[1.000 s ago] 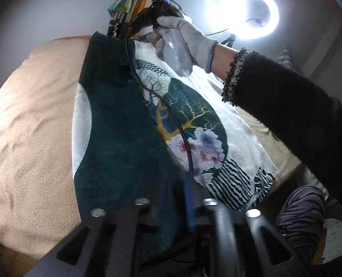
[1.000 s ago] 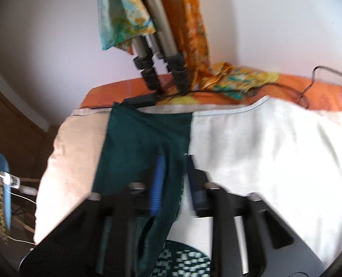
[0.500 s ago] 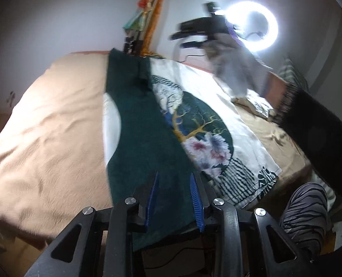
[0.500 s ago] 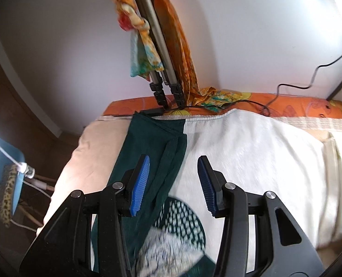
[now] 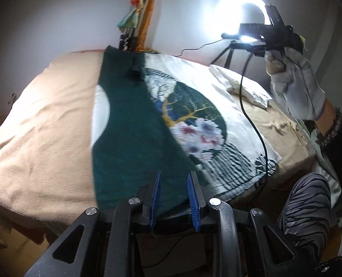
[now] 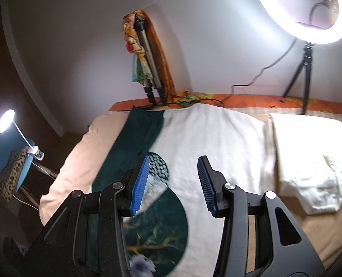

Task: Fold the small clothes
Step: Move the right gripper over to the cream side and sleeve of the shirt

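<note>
A dark green garment (image 5: 129,124) lies folded in a long strip on a white printed cloth (image 5: 194,106) on the bed; it also shows in the right wrist view (image 6: 136,138). My left gripper (image 5: 173,194) is open and empty, above the garment's near end. My right gripper (image 6: 173,180) is open and empty, raised above the printed cloth (image 6: 217,138). In the left wrist view the right gripper (image 5: 251,37) is held high at the right by a gloved hand.
A beige blanket (image 5: 44,127) covers the bed. Folded cream clothes (image 6: 314,152) lie at the right. A ring light on a tripod (image 6: 305,46) and a draped tripod (image 6: 148,57) stand at the far edge. A lamp (image 6: 7,120) is on the left.
Both grippers have opened and let go of the green garment. The right gripper has lifted up and away to the right. The left has pulled back toward the near edge.
</note>
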A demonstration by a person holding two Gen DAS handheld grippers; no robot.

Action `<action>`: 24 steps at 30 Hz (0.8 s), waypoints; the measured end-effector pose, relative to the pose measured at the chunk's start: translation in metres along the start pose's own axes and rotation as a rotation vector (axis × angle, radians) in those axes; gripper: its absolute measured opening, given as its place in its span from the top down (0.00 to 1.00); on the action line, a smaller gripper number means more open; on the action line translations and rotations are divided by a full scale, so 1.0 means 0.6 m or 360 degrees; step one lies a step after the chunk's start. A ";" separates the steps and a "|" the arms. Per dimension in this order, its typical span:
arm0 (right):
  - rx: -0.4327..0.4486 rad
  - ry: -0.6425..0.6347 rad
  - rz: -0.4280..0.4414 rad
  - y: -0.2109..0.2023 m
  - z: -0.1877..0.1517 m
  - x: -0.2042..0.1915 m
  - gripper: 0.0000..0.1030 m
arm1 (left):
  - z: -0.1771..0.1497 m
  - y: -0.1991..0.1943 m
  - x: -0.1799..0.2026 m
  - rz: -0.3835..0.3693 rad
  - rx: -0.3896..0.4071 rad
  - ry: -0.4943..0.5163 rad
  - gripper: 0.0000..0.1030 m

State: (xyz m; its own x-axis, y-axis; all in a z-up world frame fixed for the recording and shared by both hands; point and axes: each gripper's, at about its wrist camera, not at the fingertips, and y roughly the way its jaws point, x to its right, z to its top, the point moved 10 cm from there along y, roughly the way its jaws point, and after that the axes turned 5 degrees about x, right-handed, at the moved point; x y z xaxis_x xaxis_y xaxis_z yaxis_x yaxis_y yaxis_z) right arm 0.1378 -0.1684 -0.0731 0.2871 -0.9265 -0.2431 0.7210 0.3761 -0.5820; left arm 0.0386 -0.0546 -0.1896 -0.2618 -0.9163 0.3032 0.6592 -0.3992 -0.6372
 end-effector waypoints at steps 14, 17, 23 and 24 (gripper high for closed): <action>0.0042 0.0277 -0.0111 -0.157 -0.065 0.212 0.51 | 0.000 0.089 0.246 -0.0245 0.0009 0.0238 0.76; 0.0075 0.0314 -0.0159 -0.186 -0.073 0.258 0.43 | -0.010 0.120 0.300 -0.0287 -0.0036 0.0315 0.76; 0.0101 0.0428 -0.0173 -0.220 -0.081 0.333 0.42 | -0.008 0.171 0.364 -0.0291 -0.0067 0.0415 0.64; 0.0101 0.0445 -0.0171 -0.221 -0.083 0.342 0.42 | -0.010 0.180 0.373 -0.0284 -0.0077 0.0433 0.62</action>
State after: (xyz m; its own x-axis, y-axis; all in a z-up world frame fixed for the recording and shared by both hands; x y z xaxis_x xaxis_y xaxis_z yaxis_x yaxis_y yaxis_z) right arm 0.0697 -0.4081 -0.0847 0.0287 -0.9195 -0.3920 0.7783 0.2666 -0.5684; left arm 0.0469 -0.3030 -0.1949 -0.5533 -0.8042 0.2170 0.5533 -0.5496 -0.6260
